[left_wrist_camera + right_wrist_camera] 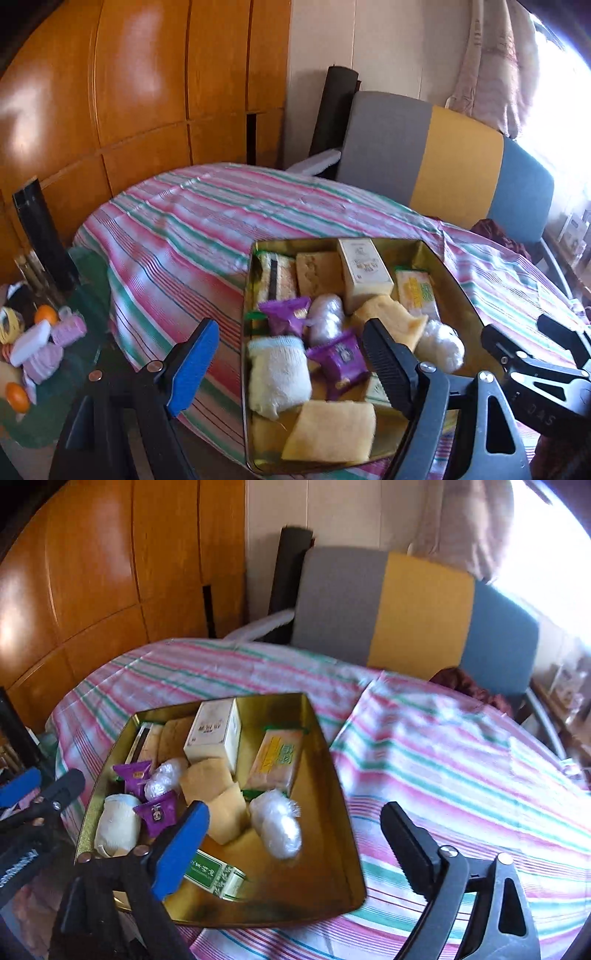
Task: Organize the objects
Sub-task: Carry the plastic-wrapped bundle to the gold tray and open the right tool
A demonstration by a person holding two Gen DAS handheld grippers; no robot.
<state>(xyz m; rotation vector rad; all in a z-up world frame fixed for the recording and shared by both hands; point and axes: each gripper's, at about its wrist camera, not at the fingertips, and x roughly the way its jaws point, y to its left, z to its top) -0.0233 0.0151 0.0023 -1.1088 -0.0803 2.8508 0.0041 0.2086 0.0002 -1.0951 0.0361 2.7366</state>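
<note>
A gold metal tin (458, 284) (332, 775) sits on the striped tablecloth, filled with snacks: a cream box (364, 269) (214, 731), purple packets (338, 363) (159, 812), yellow cakes (332, 432) (225, 812), a white sock-like roll (277, 373) (116, 827), clear-wrapped bundles (443, 345) (279, 829), and a green-and-white box (214, 873). My left gripper (291, 363) is open and empty above the tin's near left part. My right gripper (295, 845) is open and empty above the tin's near right edge; it also shows in the left wrist view (546, 354).
The round table has a pink, green and white striped cloth (192, 229) (461, 757). A grey, yellow and blue chair (443, 158) (406, 616) stands behind it. A wooden wardrobe (129, 92) fills the left. A low side table with oranges (46, 314) and clutter sits left.
</note>
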